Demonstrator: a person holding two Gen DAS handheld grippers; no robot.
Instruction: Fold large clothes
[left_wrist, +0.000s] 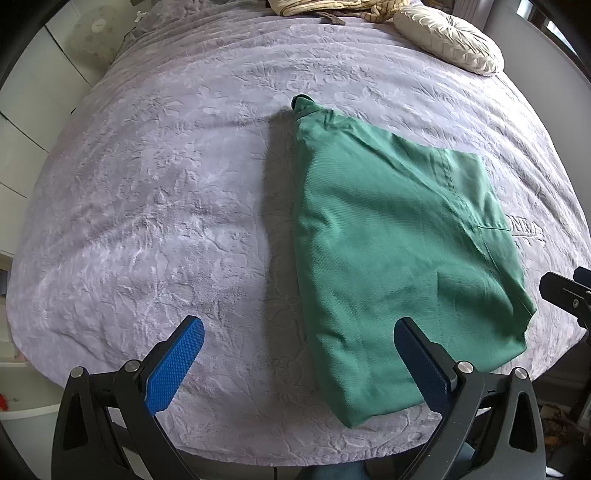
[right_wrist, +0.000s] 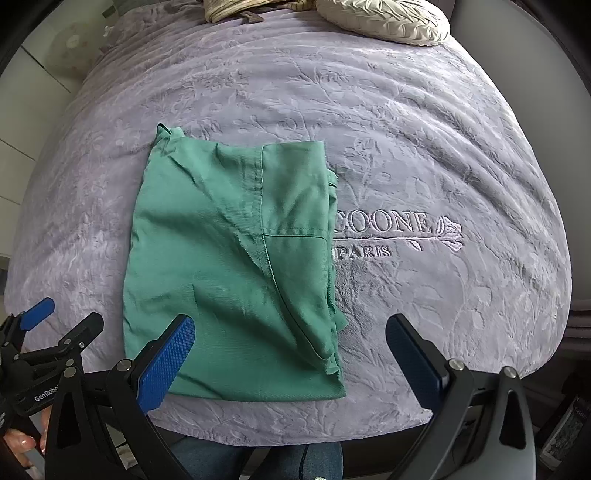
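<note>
Surface: a bed covered by a lilac embossed blanket (right_wrist: 424, 155) is seen in both wrist views; stitched lettering (right_wrist: 384, 225) reading "COONE" and "PARIS" is visible on it, partly covered by the garment.

Task item: a green garment (right_wrist: 229, 266) is laid flat on the blanket in a folded, roughly rectangular packet. Its lower hem is placed close to the near edge of the bed, and its length runs toward the far edge. A seam and a pocket line are noted on the upper layer. Several layers are stacked along its right side. A narrow end of fabric is seen protruding at the far left corner of the packet.

Left gripper (left_wrist: 299, 365): the blue-padded jaws are held wide apart and nothing is grasped. It is held above the near edge of the bed; in the left wrist view one finger is seen over bare blanket and the other over the garment's near left portion. Contact with the cloth cannot be confirmed.

Right gripper (right_wrist: 290, 363): the jaws are likewise spread apart and empty. In its own view one finger overlaps the garment's near left corner, and the other is over bare blanket to the right.

Far edge of bed: a cream pleated cushion (left_wrist: 448, 38) and a pile of striped fabric (left_wrist: 321, 7) are noted.

Person: fingertips (right_wrist: 22, 441) are seen on the left gripper's handle.
</note>
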